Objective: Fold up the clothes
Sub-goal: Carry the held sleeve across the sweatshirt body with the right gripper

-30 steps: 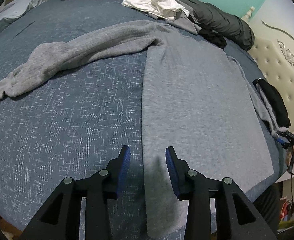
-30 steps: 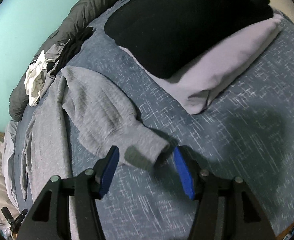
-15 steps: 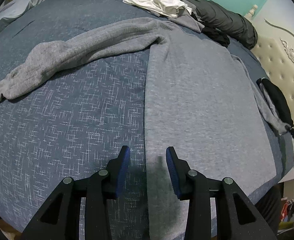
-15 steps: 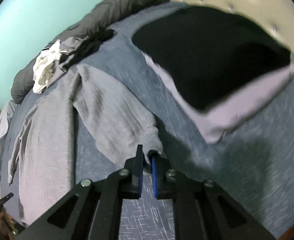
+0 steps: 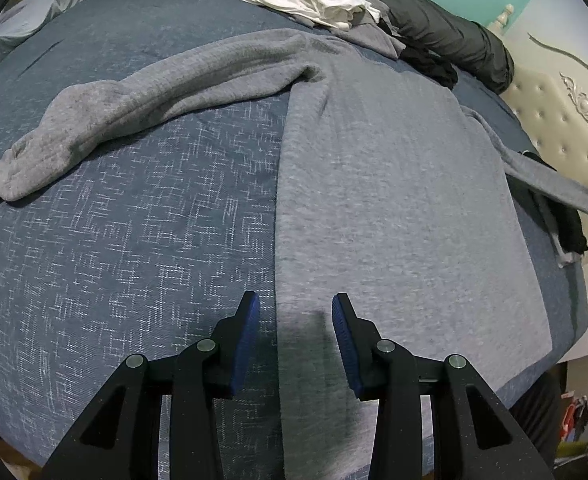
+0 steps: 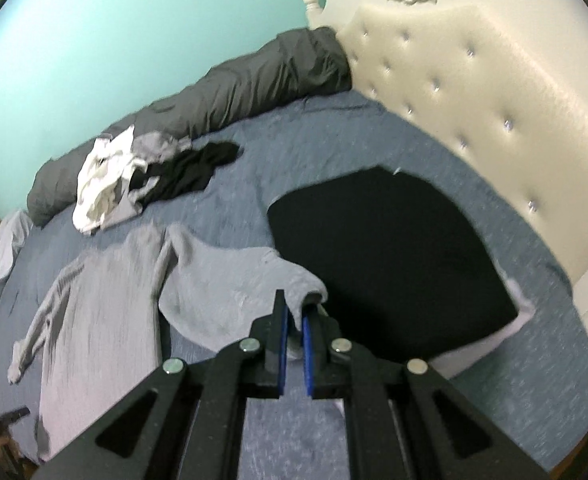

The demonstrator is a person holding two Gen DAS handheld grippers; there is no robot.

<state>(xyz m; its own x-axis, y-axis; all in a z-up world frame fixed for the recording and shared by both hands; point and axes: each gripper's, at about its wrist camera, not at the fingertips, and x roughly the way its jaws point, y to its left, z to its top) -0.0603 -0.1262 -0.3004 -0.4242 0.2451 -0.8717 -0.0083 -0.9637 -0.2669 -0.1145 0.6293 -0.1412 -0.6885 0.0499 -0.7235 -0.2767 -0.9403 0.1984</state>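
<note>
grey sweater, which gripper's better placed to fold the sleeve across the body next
Right. The right gripper is shut on the sleeve cuff of the grey sweater and has it raised; the left gripper hangs open, holding nothing.

2 gripper-mounted fisheyes angled down over the bed (image 5: 134, 220), both sharing the grey sweater (image 5: 394, 200).

The left gripper (image 5: 296, 324) points steeply down over the grey sweater (image 5: 394, 200), its blue pads apart and holding nothing. The right gripper (image 6: 294, 322) is tilted down and raised above the sweater's body, its pads pinched tight on the sleeve cuff (image 6: 308, 286).
</note>
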